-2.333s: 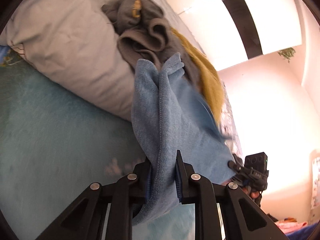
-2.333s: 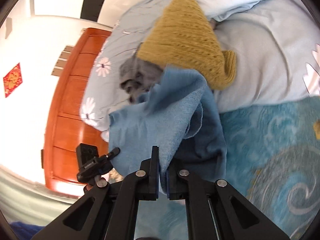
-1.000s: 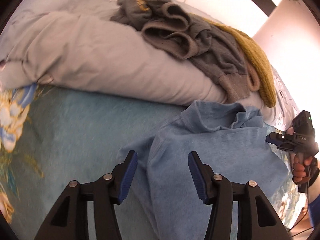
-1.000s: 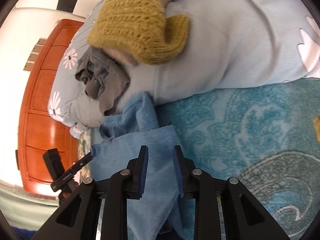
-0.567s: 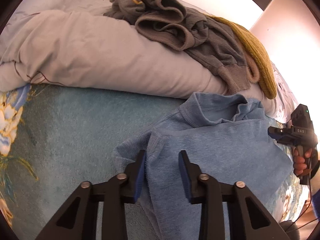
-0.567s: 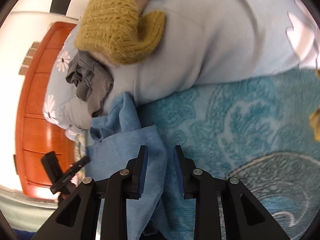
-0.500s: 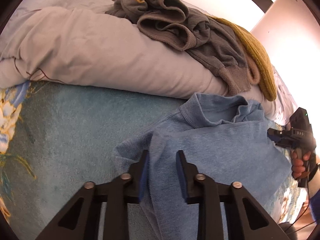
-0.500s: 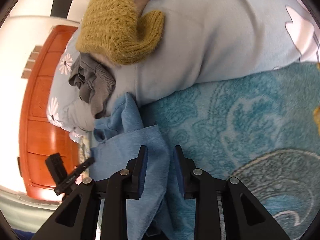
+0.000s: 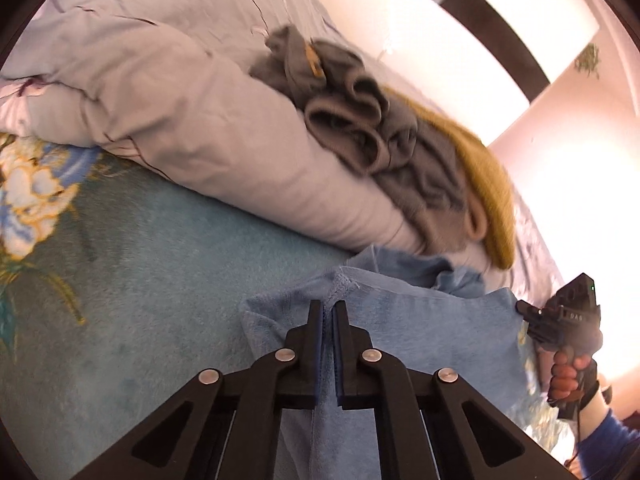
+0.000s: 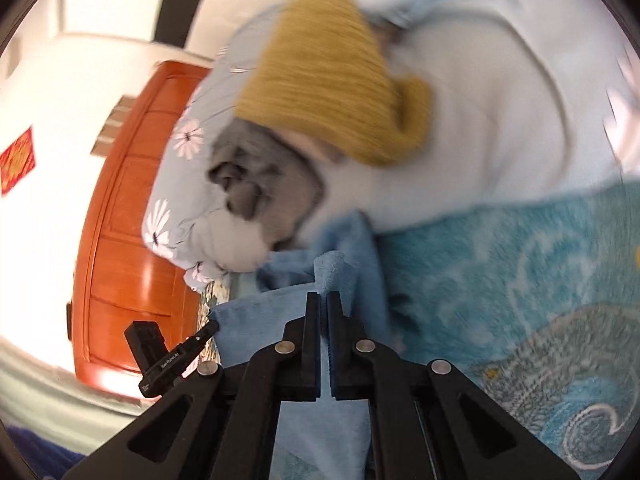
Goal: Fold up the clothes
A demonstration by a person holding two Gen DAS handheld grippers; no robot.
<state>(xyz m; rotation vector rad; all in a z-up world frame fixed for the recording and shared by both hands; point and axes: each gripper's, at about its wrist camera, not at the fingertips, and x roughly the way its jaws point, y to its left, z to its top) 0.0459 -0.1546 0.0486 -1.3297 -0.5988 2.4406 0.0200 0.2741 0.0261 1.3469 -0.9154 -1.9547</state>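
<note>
Right now my left tongs (image 9: pixel 328 312) and right tongs (image 10: pixel 323 304) each pinch a fold of the blue garment (image 9: pixel 420 324) on the bed's teal blanket (image 9: pixel 140 280).

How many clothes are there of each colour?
Blue: 1, the blue top, pinched by both the left gripper and the right gripper
Grey: 1, the grey sweater
Yellow: 1, the yellow knit sweater
Total: 3
</note>
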